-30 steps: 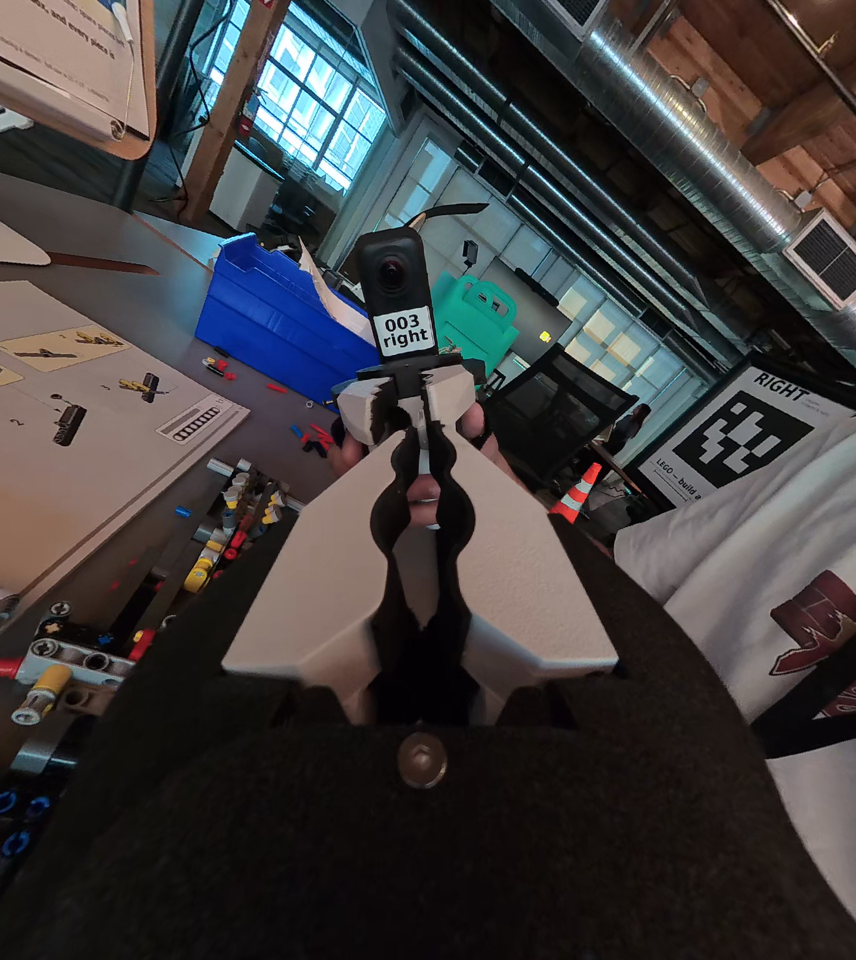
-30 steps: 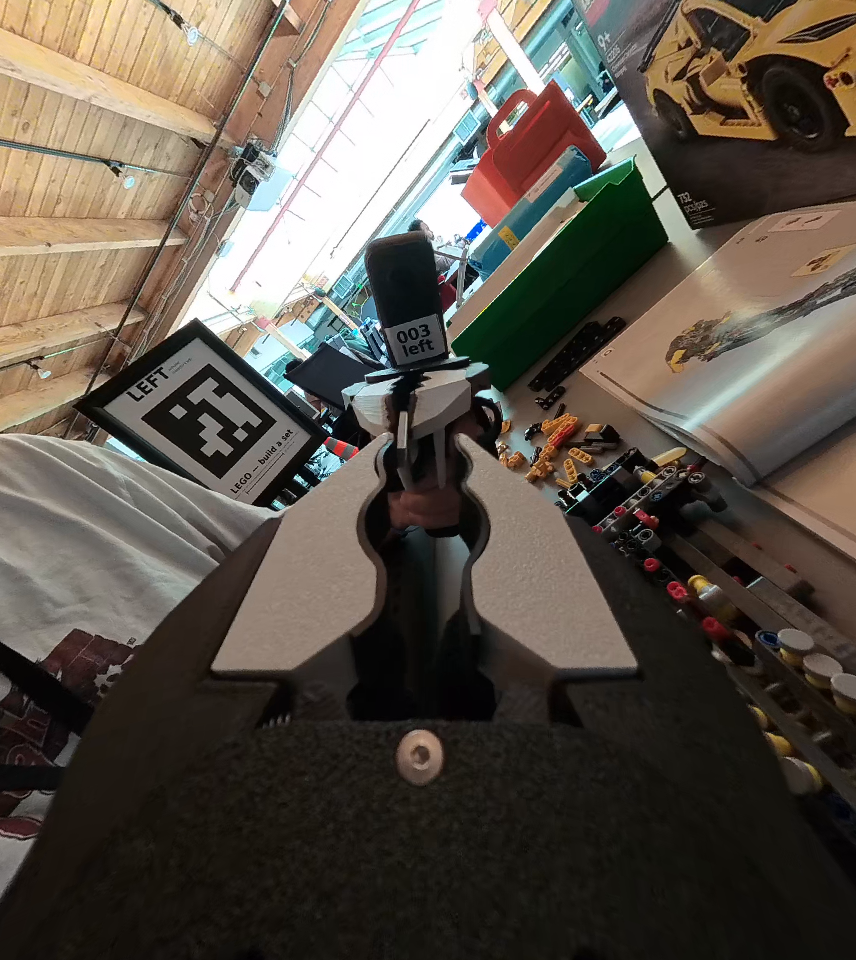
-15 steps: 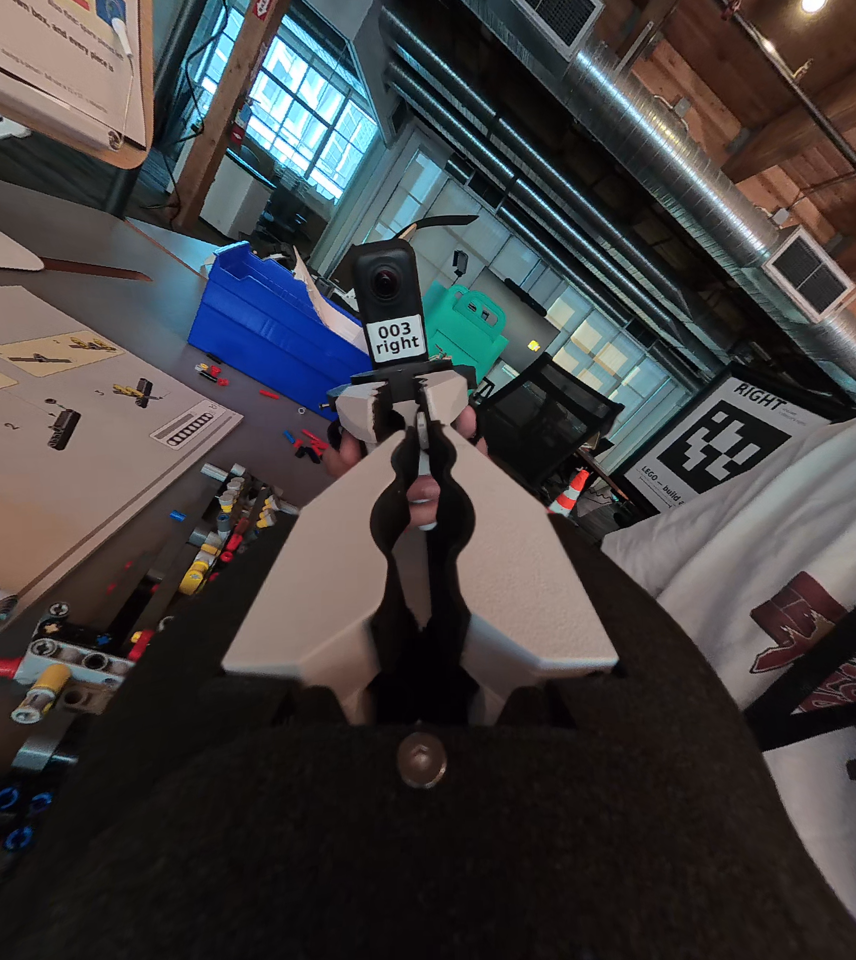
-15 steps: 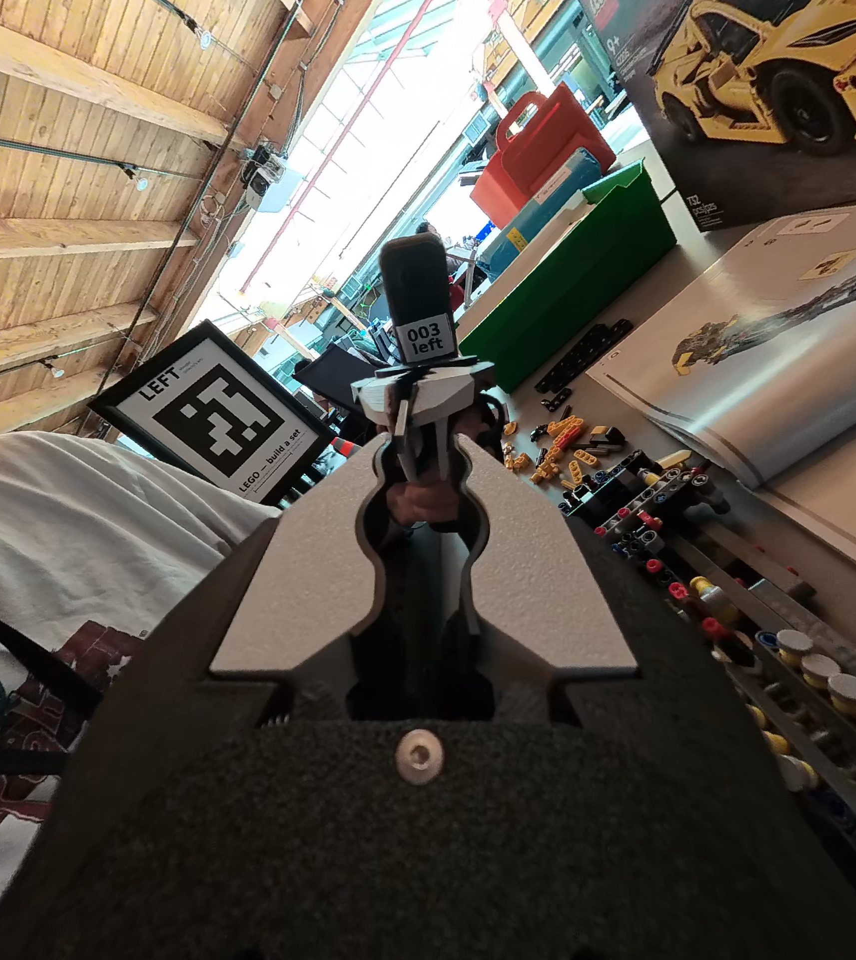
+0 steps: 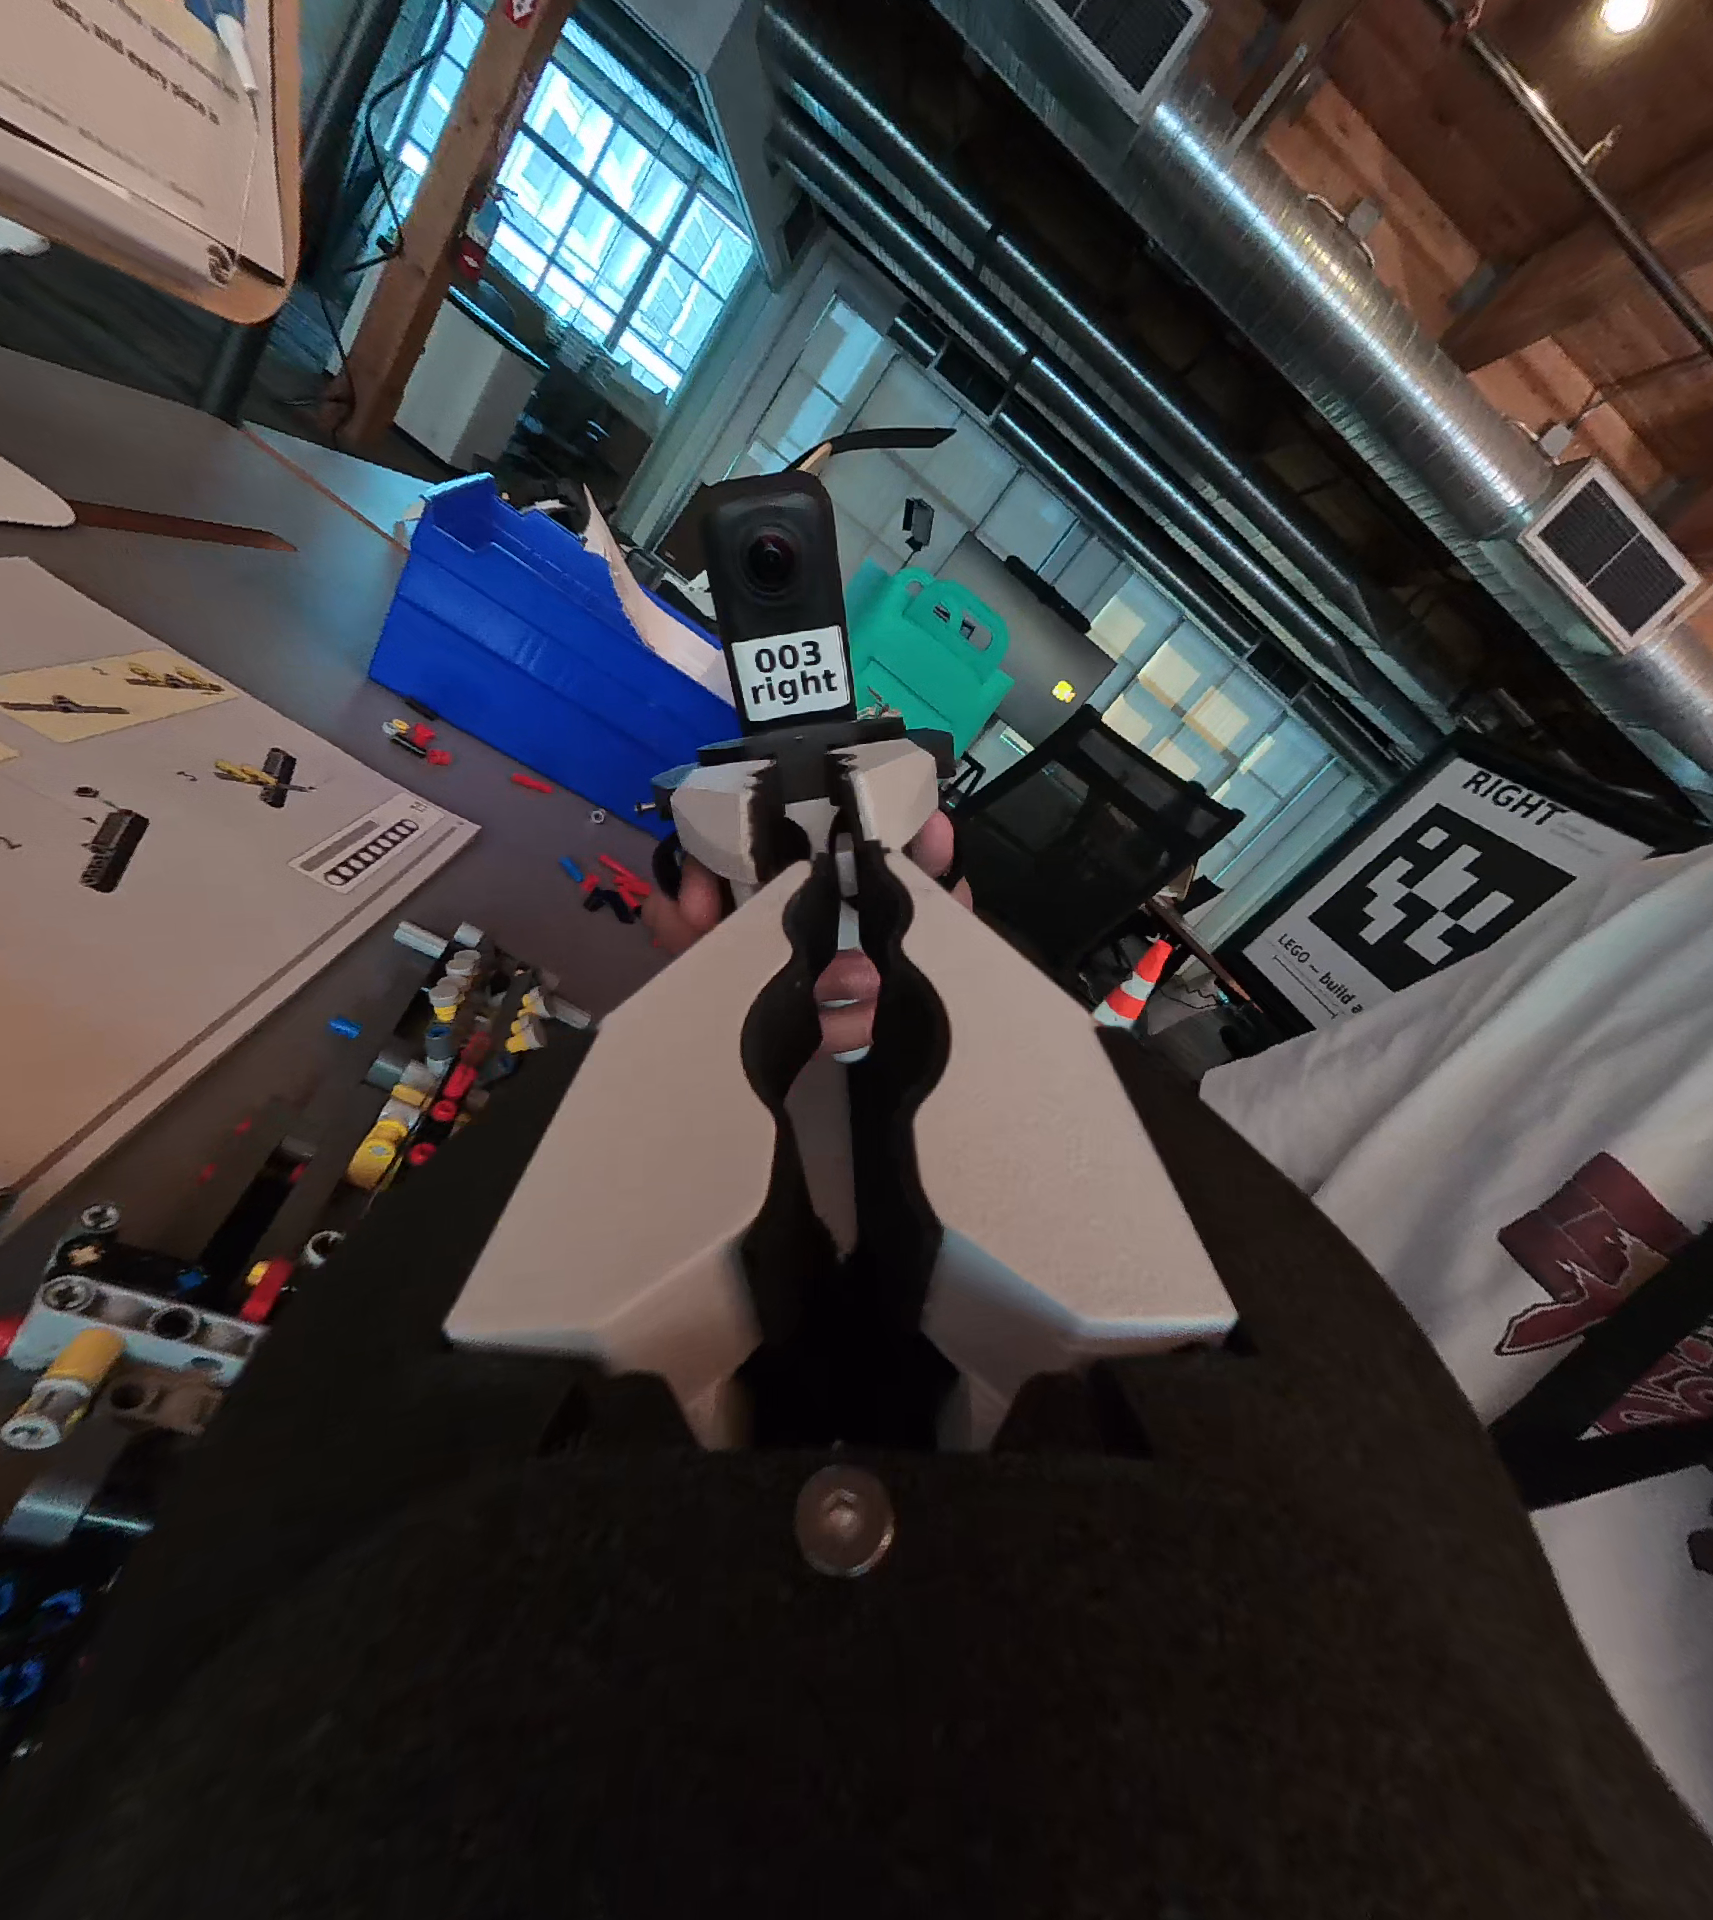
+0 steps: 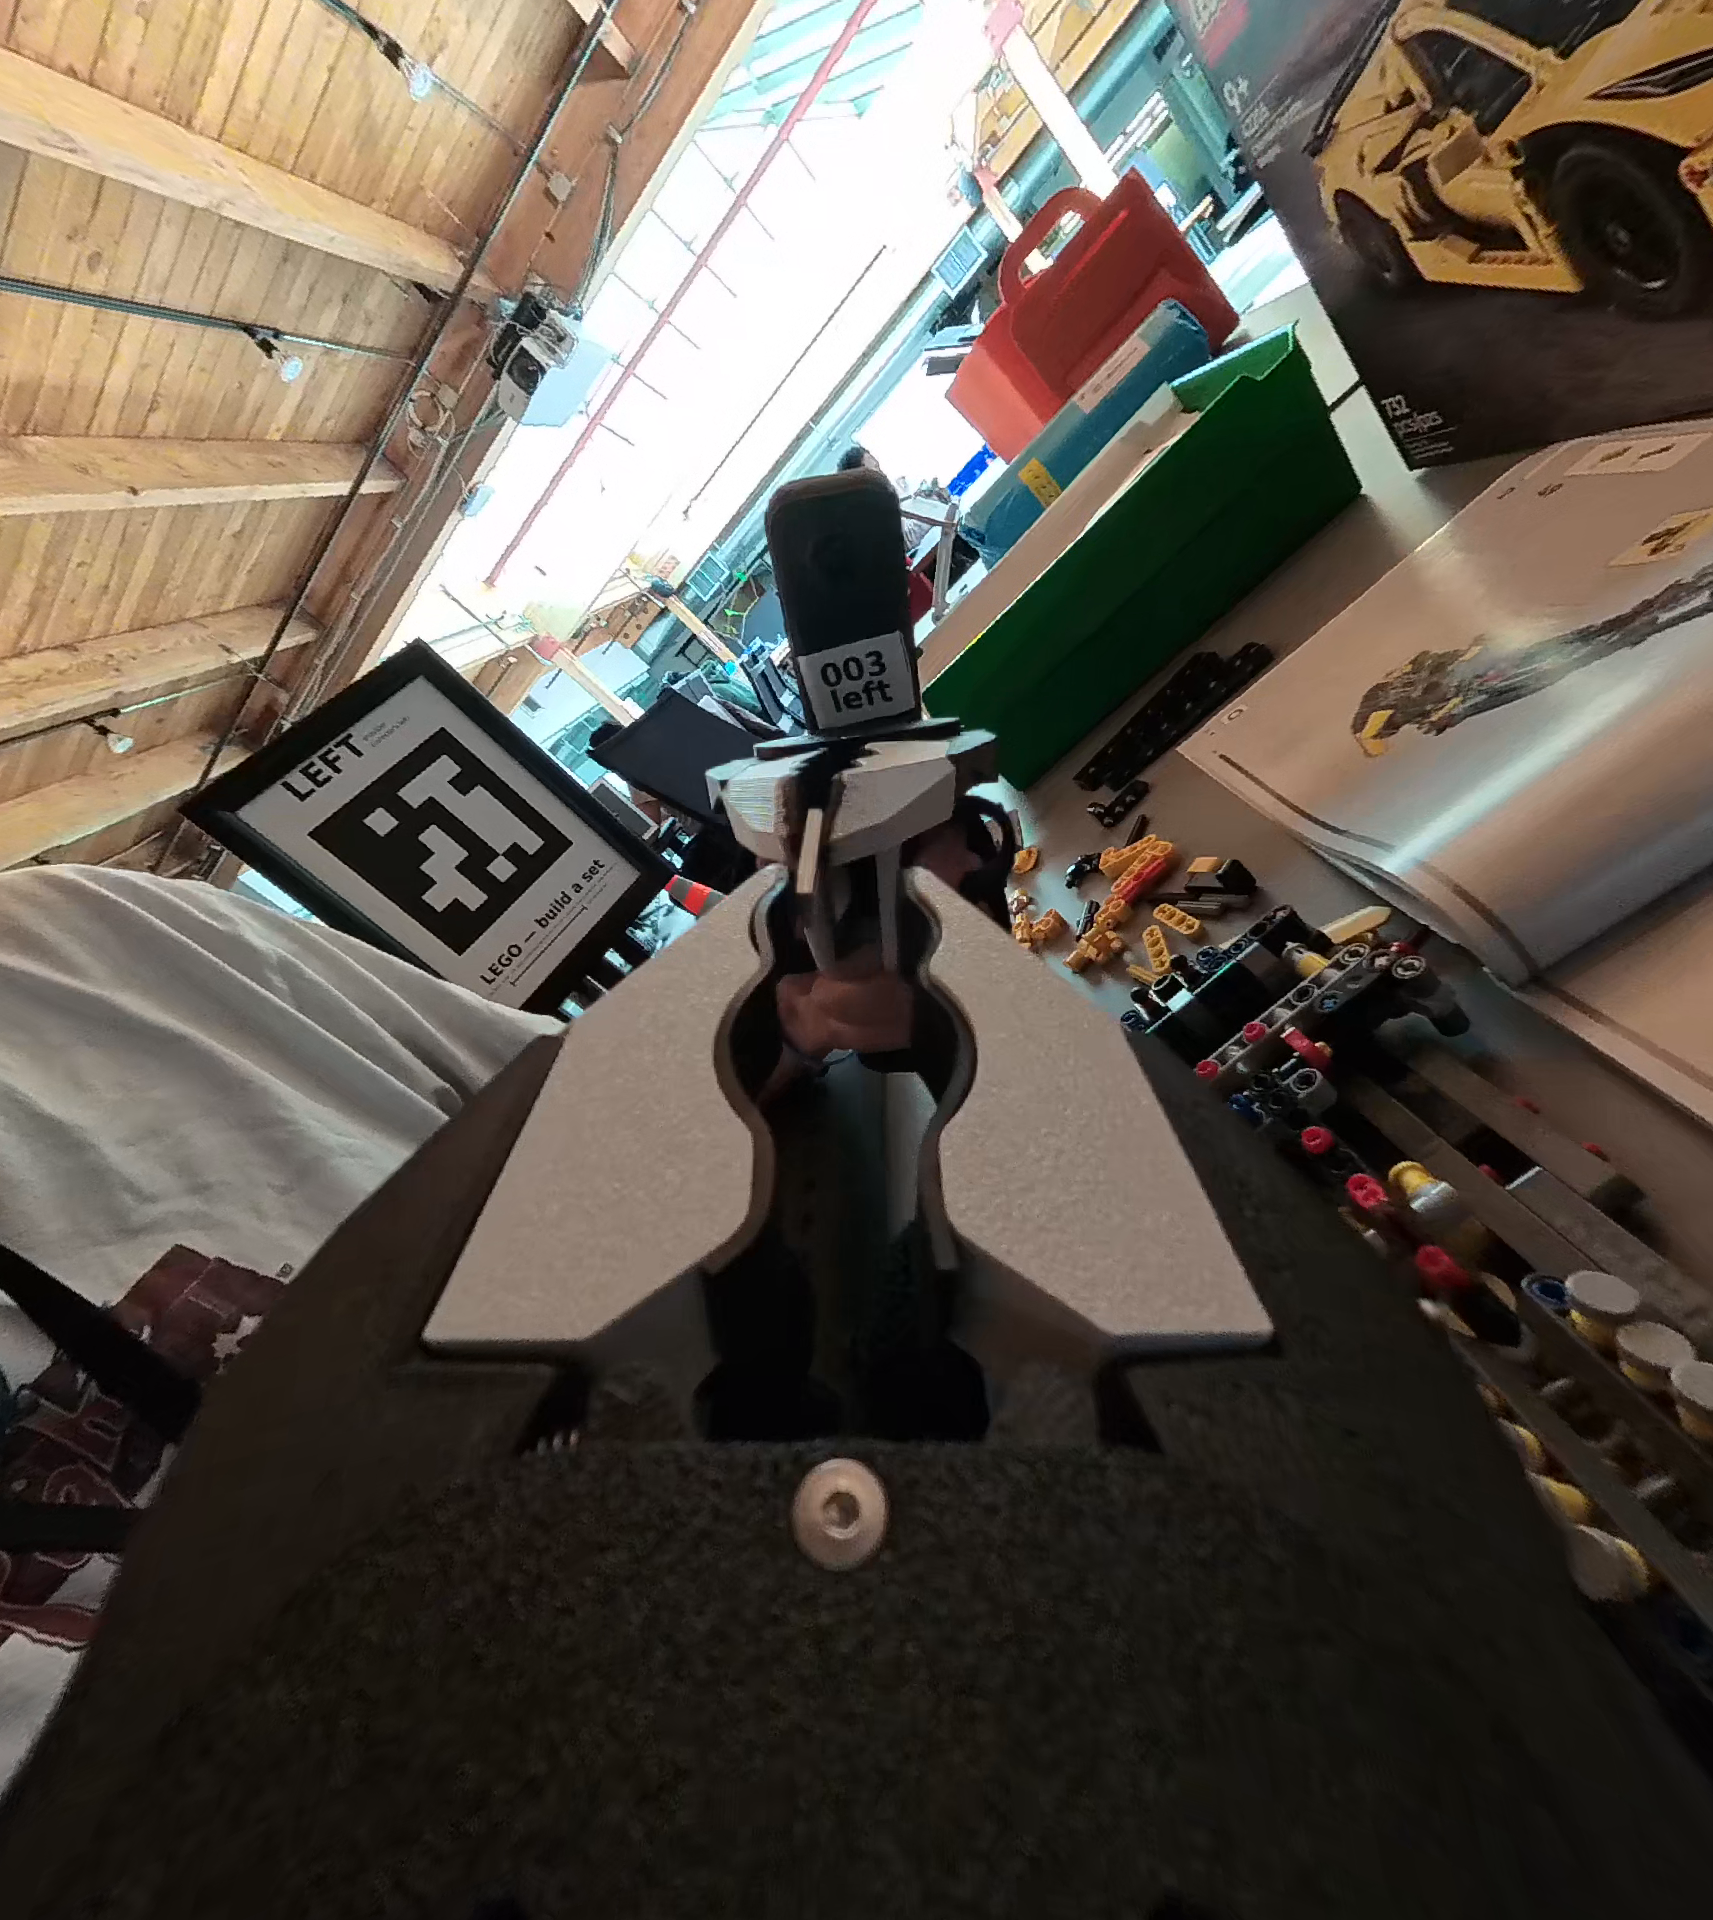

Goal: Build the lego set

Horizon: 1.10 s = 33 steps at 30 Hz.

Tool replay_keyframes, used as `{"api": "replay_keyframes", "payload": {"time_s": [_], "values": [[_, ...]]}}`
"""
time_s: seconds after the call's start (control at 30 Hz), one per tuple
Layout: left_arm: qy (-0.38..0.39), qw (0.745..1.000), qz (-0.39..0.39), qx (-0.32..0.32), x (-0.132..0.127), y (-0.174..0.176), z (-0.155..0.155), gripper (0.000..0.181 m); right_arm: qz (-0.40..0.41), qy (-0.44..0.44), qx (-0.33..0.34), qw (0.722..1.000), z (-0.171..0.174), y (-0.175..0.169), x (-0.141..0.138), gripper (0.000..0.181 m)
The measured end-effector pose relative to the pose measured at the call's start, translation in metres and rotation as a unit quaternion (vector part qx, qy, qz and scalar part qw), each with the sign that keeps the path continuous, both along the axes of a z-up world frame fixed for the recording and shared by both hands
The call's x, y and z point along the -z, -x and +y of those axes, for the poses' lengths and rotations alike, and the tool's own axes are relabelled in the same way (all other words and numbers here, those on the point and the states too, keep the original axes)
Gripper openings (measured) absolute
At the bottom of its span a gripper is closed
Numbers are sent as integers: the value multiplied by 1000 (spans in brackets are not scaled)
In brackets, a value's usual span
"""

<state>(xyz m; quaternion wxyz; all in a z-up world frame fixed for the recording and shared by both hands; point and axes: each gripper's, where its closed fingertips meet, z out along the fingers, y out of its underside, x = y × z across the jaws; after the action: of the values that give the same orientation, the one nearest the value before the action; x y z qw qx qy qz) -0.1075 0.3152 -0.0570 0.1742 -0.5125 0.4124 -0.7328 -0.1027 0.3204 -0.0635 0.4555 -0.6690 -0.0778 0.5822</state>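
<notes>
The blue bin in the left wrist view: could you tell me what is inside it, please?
Torn white cardboard or paper sticks up from the blue bin. Its walls hide anything lower inside.

Loose bricks (image 5: 447, 1049) are lying on the table (image 5: 239, 592) between the instruction booklet (image 5: 104, 831) and the person's shirt (image 5: 1454, 1122); bin (image 5: 530, 644) sitting behind.

table (image 5: 239, 582): grey | manual (image 6: 1579, 748), blue bin (image 5: 530, 634), loose pieces (image 5: 447, 1049), probably lego

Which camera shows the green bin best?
The right wrist view: the green bin sits in plain sight on the table, beside the open booklet. The left wrist view shows only a blue bin, not the green one.
</notes>
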Motion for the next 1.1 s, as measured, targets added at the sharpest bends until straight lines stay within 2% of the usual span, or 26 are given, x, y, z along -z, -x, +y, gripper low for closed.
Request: {"api": "replay_keyframes", "payload": {"time_s": [0.2, 0.4, 0.77, 0.83, 1.0, 1.1], "values": [[20, 1000, -2, -17, -1, 2, 11, 2, 3, -17, 17, 1000, -1, -13, -5, 10], [16, 1000, -1, -19, 0, 1, 10, 2, 9, -11, -11, 1000, -4, 1, -4, 9], [-8, 1000, -8, -9, -3, 2, 4, 2, 38, -4, -16, 999, -4, 0, -8, 2], [-18, 1000, -12, 1, -5, 4, 0, 5, 48, -5, -16, 999, -5, -2, -11, 2], [-46, 999, -10, -24, -6, 6, 9, 33, 57, -1, -12, 998, -4, -6, -11, 2], [-83, 996, -7, -43, -5, 7, 12, 35, 59, 0, -12, 998, -4, -7, -11, 2]]}}
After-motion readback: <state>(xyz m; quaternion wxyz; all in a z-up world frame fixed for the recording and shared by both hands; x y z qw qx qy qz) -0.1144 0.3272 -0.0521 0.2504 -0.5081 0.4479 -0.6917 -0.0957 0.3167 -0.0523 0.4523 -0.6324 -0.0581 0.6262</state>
